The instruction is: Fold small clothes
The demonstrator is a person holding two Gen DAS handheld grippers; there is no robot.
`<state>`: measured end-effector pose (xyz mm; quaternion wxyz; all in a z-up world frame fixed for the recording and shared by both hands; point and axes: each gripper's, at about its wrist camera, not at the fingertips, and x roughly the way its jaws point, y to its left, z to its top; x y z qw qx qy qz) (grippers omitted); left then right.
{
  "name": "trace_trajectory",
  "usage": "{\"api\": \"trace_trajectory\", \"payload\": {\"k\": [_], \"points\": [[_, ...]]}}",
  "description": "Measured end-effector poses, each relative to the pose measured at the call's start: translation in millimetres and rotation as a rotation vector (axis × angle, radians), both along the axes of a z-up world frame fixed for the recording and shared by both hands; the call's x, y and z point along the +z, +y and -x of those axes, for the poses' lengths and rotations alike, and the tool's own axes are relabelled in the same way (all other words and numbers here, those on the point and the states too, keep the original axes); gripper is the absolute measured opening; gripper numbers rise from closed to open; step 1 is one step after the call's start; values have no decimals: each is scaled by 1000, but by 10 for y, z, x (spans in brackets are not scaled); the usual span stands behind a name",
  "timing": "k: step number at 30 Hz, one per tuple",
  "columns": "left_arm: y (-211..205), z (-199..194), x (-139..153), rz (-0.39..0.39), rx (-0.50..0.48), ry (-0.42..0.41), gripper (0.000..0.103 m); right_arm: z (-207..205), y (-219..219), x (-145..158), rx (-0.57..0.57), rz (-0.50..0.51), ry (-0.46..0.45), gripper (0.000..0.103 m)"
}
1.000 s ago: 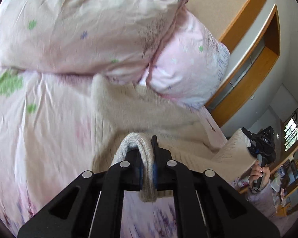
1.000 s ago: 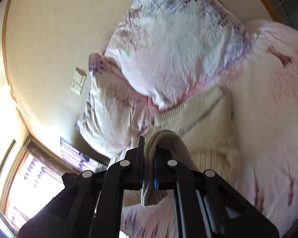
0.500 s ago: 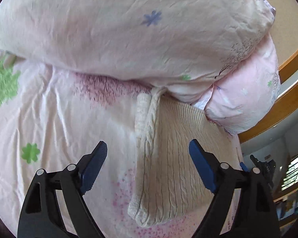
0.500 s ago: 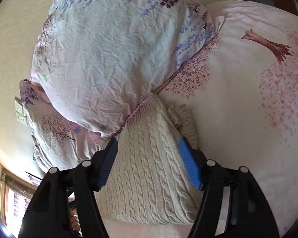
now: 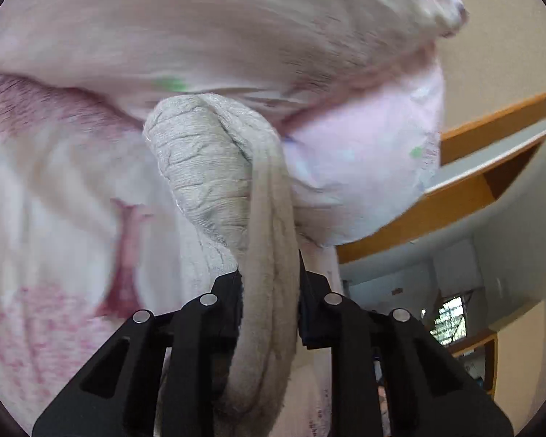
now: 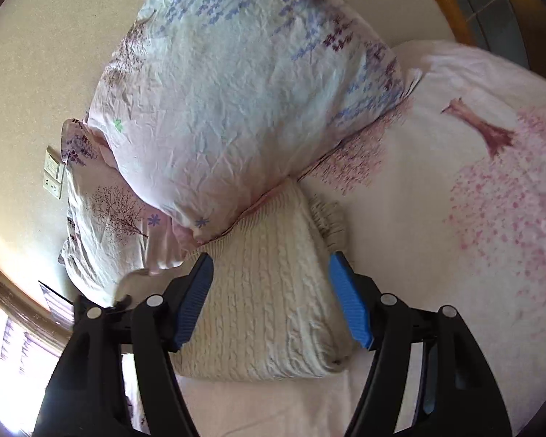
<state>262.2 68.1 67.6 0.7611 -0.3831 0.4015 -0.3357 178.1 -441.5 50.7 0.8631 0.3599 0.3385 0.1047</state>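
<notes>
Left wrist view: very close, low over the bed (image 5: pixel 54 218), facing the pillows (image 5: pixel 236 36) along its hand-held gripper (image 5: pixel 269 302). Right wrist view: higher, farther back, looking down. Shared: knitted sweater (image 6: pixel 265 291), pillows (image 6: pixel 244 91), bed (image 6: pixel 436 218).

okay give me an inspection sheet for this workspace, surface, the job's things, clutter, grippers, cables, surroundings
Surface: bed sheet, pink with tree print.
Job's things: cream cable-knit sweater, folded, far edge against the pillows; a bunched fold of it is lifted in the left wrist view.
Clutter: large pillow lying over a second pillow.
Grippers: left gripper shut on the sweater; right gripper open, jaws straddling the sweater.
Cables: nothing seen.
Surroundings: beige wall, wall switch, wooden shelf, bright window.
</notes>
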Motion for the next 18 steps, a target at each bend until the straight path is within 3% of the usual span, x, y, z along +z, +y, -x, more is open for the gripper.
{"api": "trace_trajectory", "payload": {"k": [3,4,5,7,8,9,11,12,15,18], "points": [[-938,-117,270,105,-157,-47,22,73,-122,39,-65,0,-31,67],[-1276,-187,247,175,-218,-19,29,61,-142,26,-77,-9,-30,67],[-1602,-260,148,266,-299,49,46,27,-153,-13,-84,-14,-16,67],[-1977,-292,-58,360,-391,205,52,-43,-175,-93,-77,-26,37,69],[-2018,-250,-77,345,-411,213,52,-62,-217,-131,-71,-29,72,72],[-1951,-200,-33,294,-402,169,52,-78,-264,-155,-58,-42,95,77],[-1592,-99,77,150,-300,62,82,-122,-388,-197,-36,-92,104,99],[-1390,-69,107,85,-230,22,86,-167,-446,-236,-24,-122,116,100],[-1025,-16,65,-131,-114,1,90,-444,-435,-429,54,-198,217,101],[-1073,-32,-104,-310,-118,62,90,-757,-194,-579,156,-193,311,101]]}}
